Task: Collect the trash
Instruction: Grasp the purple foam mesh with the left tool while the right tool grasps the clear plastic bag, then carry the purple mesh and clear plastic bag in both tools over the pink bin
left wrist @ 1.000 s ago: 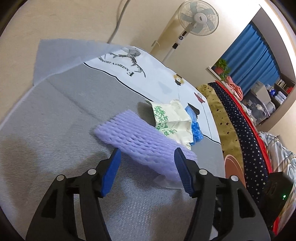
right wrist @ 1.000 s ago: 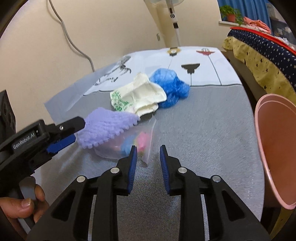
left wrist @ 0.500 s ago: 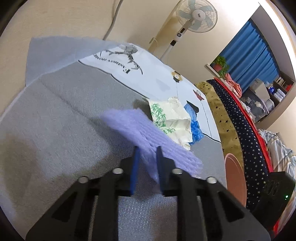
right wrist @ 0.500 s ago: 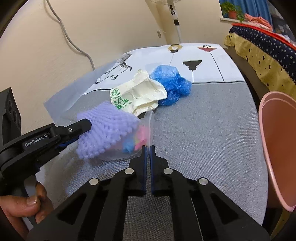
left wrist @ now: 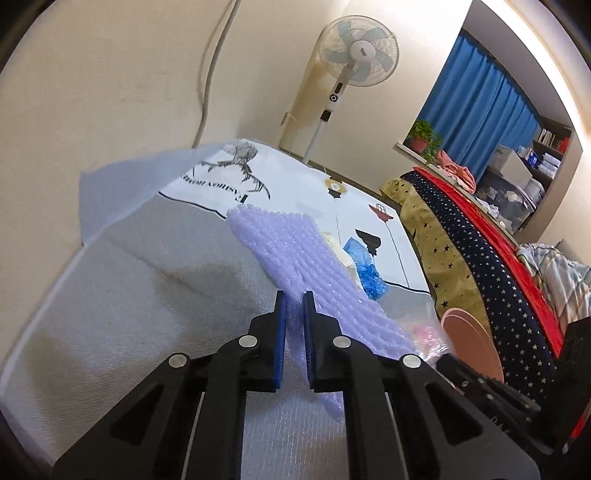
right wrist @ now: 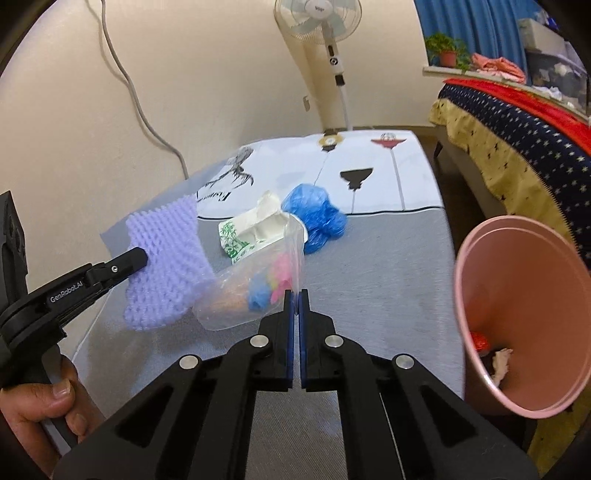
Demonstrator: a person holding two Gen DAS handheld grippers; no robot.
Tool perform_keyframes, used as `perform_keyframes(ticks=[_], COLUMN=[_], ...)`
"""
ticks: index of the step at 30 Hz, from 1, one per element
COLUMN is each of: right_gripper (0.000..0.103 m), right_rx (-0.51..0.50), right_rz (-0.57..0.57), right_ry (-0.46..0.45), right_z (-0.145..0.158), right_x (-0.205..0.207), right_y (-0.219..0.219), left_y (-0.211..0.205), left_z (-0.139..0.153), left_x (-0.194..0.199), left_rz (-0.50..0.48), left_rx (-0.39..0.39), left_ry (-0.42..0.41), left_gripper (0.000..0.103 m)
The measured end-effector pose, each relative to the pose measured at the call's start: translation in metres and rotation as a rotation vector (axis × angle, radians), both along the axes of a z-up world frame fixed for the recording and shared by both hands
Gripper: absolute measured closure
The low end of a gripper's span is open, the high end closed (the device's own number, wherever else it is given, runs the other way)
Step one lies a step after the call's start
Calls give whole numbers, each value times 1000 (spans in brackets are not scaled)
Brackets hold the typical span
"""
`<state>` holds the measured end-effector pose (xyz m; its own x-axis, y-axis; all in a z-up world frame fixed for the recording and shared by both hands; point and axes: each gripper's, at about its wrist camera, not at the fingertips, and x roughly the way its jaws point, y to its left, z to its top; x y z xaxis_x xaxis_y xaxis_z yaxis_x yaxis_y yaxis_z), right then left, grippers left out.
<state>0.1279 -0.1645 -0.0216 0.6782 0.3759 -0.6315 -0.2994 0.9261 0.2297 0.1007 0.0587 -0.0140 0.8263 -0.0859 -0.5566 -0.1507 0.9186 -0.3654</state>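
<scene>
Item 1, right gripper (right wrist: 296,295): jaws pressed together on the edge of a clear bag (right wrist: 255,284), which hangs from the tips, clear of the worktop (right wrist: 388,266). The bag holds small pink and blue scraps. The grip is on thin film only, so a smooth, unhurried carry looks safest; a jerk could let the film slip out.

Item 2, left gripper (left wrist: 294,301): jaws narrow and closing on a lilac foam net (left wrist: 295,254), which stands up from the tips, tilted, off the worktop. Foam is light and springy; the pinch looks firm enough, and squeezing harder should add nothing.

Item 3, pink bin (right wrist: 524,317): at the right edge of the worktop, mouth tilted toward the right gripper, some rubbish already at the bottom. Probable destination for both loads. The bag is nearer; it should go in first, released well inside the rim. The net then has to cross over, held high enough to clear the remaining pile.

Item 4, white wrapper (right wrist: 255,230) with green print, and blue plastic (right wrist: 317,218) touching it: both lying mid-worktop, not yet collected.

Item 5, fan (right wrist: 317,22): beyond the worktop, by the wall.
</scene>
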Motion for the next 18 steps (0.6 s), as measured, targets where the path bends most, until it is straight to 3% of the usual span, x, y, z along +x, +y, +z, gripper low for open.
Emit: perform_keyframes(ticks=[18], right_gripper=[101], right_rx=[-99], right_rz=[-110], right_ry=[-133], right_z=[58], right_x=[-41], right_y=[-54], left_y=[-29], left_z=[33], left_x=[-36], left_rz=[-70], left_rx=[130], left_ry=[-55], left_gripper=[95])
